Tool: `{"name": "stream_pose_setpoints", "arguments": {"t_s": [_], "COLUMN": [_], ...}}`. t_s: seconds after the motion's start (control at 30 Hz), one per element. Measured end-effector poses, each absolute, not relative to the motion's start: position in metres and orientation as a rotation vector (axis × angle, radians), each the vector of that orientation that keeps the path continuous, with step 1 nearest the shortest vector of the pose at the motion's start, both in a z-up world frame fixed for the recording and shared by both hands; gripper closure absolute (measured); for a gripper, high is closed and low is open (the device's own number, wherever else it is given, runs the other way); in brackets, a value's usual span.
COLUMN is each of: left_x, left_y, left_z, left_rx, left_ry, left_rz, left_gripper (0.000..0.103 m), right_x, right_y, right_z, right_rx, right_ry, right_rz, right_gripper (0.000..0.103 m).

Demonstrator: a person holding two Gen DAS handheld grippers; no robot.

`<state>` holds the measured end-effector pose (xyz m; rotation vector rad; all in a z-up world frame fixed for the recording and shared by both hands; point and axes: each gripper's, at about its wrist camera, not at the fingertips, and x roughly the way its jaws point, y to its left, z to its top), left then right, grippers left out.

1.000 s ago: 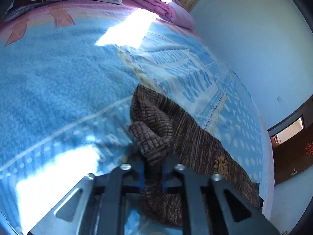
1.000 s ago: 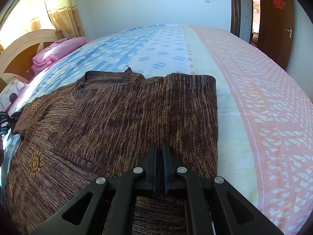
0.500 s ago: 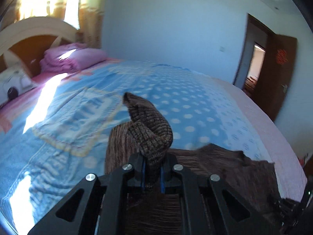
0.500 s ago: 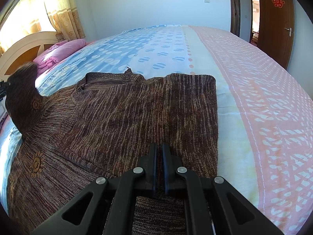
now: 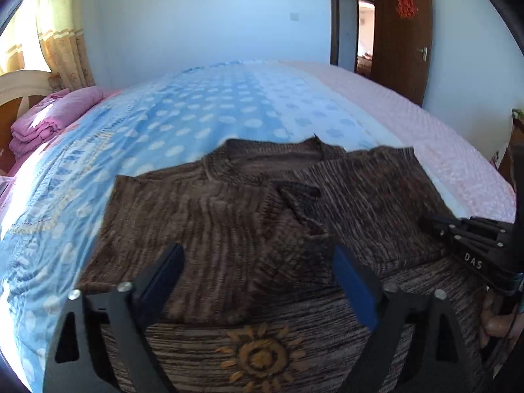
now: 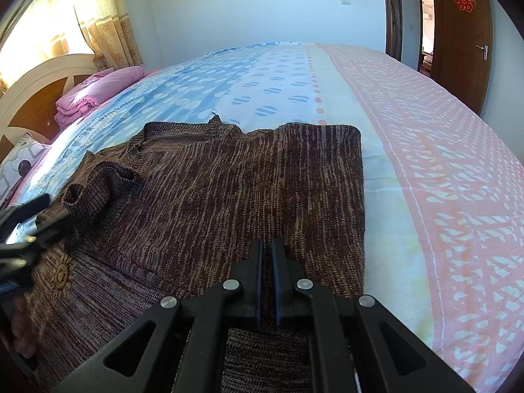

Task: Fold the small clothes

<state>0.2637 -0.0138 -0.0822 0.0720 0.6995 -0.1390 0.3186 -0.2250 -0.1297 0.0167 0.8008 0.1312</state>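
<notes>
Left gripper (image 5: 258, 281) opening, empty; brown knit sweater's sleeve (image 6: 98, 186) just ahead. Right gripper (image 6: 267, 262) pinches sweater's near hem.

Left tongs (image 5: 257, 281) opening wide, empty; right tongs (image 6: 267, 255) closed.

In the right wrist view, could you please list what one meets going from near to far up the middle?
Right claw, shut → brown sweater → blue dotted bedspread → pale wall.
</notes>
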Motion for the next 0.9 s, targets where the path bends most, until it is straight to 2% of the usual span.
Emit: {"name": "stream_pose_setpoints", "arguments": {"t_s": [0.13,0.27,0.3,0.33,0.37,0.4,0.43,0.6,0.67,0.7,0.77,0.8,0.83,0.9], "left_x": [0.252,0.269,0.271,0.274,0.275,0.279,0.28,0.279,0.28,0.28,0.28,0.283,0.282,0.286], "left_y": [0.041,0.093,0.103,0.109,0.115,0.12,0.124,0.118,0.114,0.116,0.119,0.124,0.125,0.127], "left_z": [-0.063,-0.075,-0.082,-0.09,-0.101,-0.109,-0.114,-0.118,-0.117,-0.122,-0.123,-0.125,-0.125,-0.127], "left_rx": [-0.064,-0.169,-0.189,-0.201,-0.219,-0.267,-0.304,-0.309,-0.287,-0.285,-0.293,-0.302,-0.311,-0.32], "left_ry": [0.642,0.681,0.69,0.703,0.729,0.783,0.809,0.834,0.84,0.841,0.83,0.826,0.822,0.817], "left_rz": [-0.033,0.158,0.196,0.232,0.254,0.243,0.216,0.213,0.223,0.224,0.218,0.21,0.205,0.199], "left_gripper": [0.002,0.002,0.002,0.002,0.003,0.005,0.006,0.005,0.005,0.005,0.004,0.003,0.003,0.003], "right_x": [0.321,0.329,0.328,0.327,0.329,0.331,0.335,0.38,0.4,0.409,0.421,0.424,0.427,0.427], "right_y": [-0.222,-0.211,-0.207,-0.201,-0.191,-0.181,-0.17,-0.134,-0.133,-0.13,-0.124,-0.118,-0.112,-0.105], "right_z": [-0.129,-0.112,-0.106,-0.1,-0.094,-0.089,-0.086,-0.09,-0.104,-0.112,-0.122,-0.126,-0.127,-0.12], "right_rx": [0.004,0.083,0.172,0.239,0.291,0.316,0.334,0.5,0.593,0.614,0.608,0.585,0.547,0.464], "right_ry": [0.814,0.868,0.853,0.843,0.838,0.837,0.838,0.93,1.004,1.043,1.09,1.107,1.119,1.089], "right_rz": [0.121,0.125,0.196,0.246,0.293,0.331,0.378,0.492,0.488,0.469,0.442,0.447,0.448,0.434], "right_gripper": [0.098,0.097,0.088,0.065,0.049,0.025,0.022,0.022,0.027,0.037,0.067,0.092,0.096,0.096]}}
